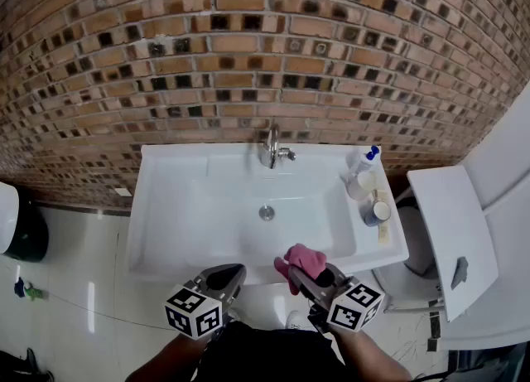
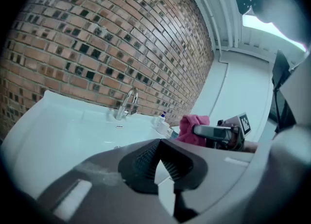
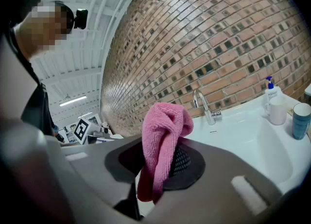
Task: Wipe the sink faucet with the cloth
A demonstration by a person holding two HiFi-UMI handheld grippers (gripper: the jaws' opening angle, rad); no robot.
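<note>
A chrome faucet (image 1: pixel 271 149) stands at the back rim of the white sink (image 1: pixel 166 206), against the brick wall; it also shows as the faucet (image 2: pixel 127 103) and the faucet (image 3: pixel 204 106). My right gripper (image 1: pixel 291 268) hovers over the sink's front edge, shut on a pink cloth (image 1: pixel 302 261) that bunches up above the jaws and hangs below them, cloth (image 3: pixel 163 145). My left gripper (image 1: pixel 238 270) is beside it at the front edge, shut with nothing in it. From the left gripper view the pink cloth (image 2: pixel 193 129) is to the right.
On the sink's right ledge stand a pump bottle (image 1: pixel 364 158), a white cup (image 1: pixel 359 185) and a blue can (image 1: pixel 376 212). A drain (image 1: pixel 266 213) sits mid-basin. A white toilet lid (image 1: pixel 451 227) is at the right, a dark bin (image 1: pixel 25 235) at the left.
</note>
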